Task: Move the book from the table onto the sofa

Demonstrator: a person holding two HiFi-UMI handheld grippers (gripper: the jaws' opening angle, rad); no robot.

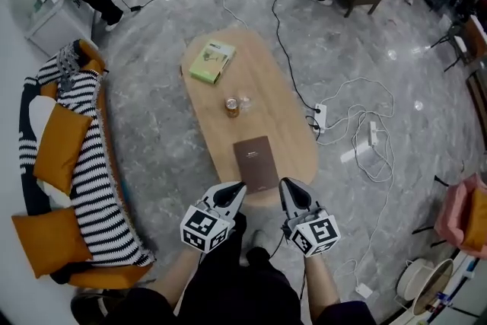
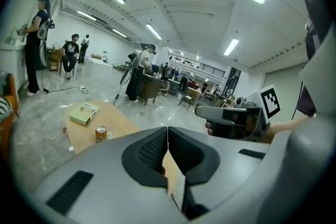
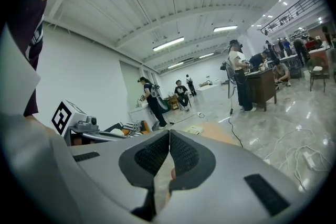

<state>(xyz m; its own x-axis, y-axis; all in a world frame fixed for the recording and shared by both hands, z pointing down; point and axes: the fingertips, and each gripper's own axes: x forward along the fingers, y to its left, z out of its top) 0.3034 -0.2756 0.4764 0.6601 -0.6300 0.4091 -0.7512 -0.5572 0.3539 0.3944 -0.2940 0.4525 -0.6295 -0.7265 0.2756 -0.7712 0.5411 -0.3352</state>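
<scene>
Brown book (image 1: pixel 256 162): closed, flat, plain dark cover, small pale mark near top; at 6 o'clock end of counter (image 1: pixel 281 125). Left gripper (image 1: pixel 237 189), right gripper (image 1: pixel 286 185): jaws clenched together.

I count 1 table (image 1: pixel 285 132) and 2 books on it: brown book (image 1: pixel 256 162) near, green book (image 1: pixel 212 61) far. 1 can (image 1: pixel 232 107) between them. 1 sofa (image 1: pixel 99 202) on the left with 2 orange cushions (image 1: pixel 59 150). 2 grippers near: left gripper (image 1: pixel 237 189), right gripper (image 1: pixel 288 188).
</scene>
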